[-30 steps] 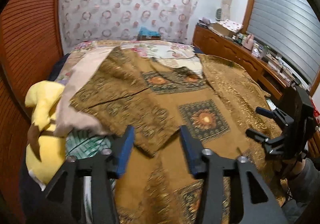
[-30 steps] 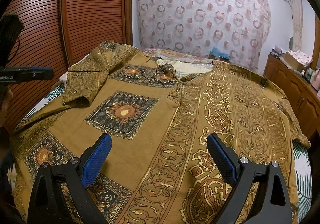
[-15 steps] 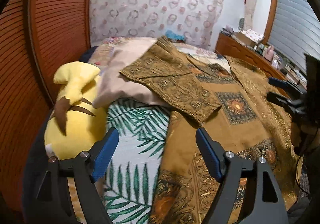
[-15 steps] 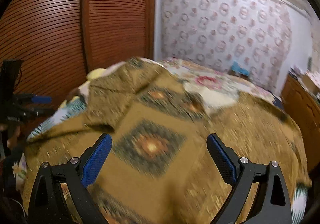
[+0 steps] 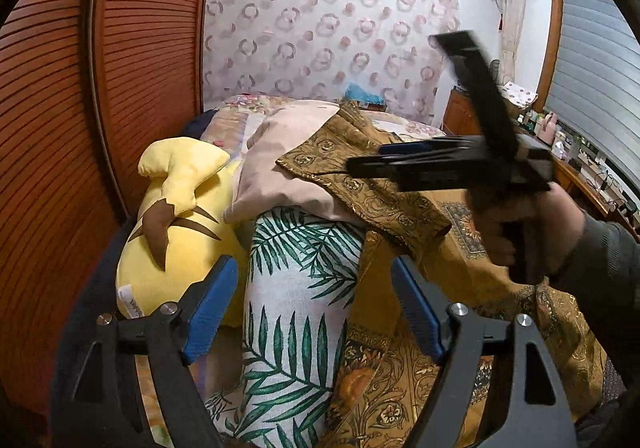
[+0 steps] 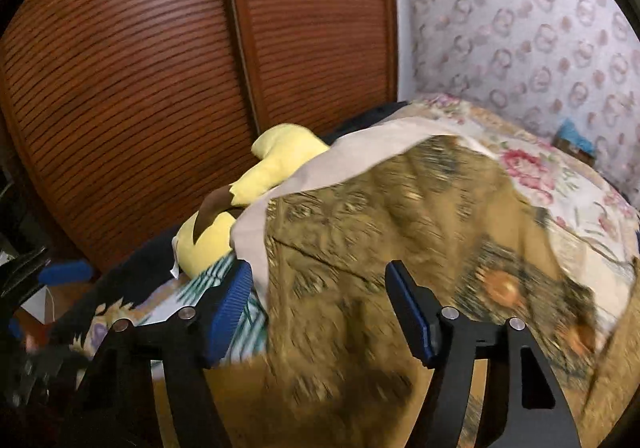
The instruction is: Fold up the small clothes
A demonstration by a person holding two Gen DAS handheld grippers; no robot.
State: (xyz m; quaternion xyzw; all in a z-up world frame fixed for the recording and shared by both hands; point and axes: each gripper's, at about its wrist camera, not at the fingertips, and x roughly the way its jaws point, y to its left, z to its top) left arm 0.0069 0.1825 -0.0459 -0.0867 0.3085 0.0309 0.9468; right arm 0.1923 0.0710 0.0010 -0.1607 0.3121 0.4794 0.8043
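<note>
Lying across the bed: a large brown-gold patterned garment (image 5: 384,200), spread over most of the surface, sharp in the left wrist view and blurred in the right wrist view (image 6: 380,248).
Bed (image 5: 296,288): covered with a white sheet printed with green palm leaves; near the far wall a floral cover.
Wardrobe doors (image 6: 160,68): red-brown, slatted, standing along the left side of the bed.
Far wall (image 5: 320,28): hung with a pale curtain printed with rings.
Sleeve of garment (image 5: 360,168): folded over, resting on a beige pillow (image 5: 280,168) and partly on the palm-leaf sheet.
Yellow plush toy (image 5: 176,224): with brown markings, lying between the wardrobe and the pillow, touching the pillow.
Left hand-held gripper (image 5: 316,312): jaws wide apart, nothing between the blue pads; below them the palm-leaf sheet and the near edge of the garment.
Right hand-held gripper (image 6: 320,308): jaws just been closing, yet with a clear gap; no cloth pinched between the pads, the garment underneath. Seen also in the left wrist view (image 5: 384,164), blurred, reaching toward the folded sleeve, gripped by a hand (image 5: 528,232) in a grey sleeve.
</note>
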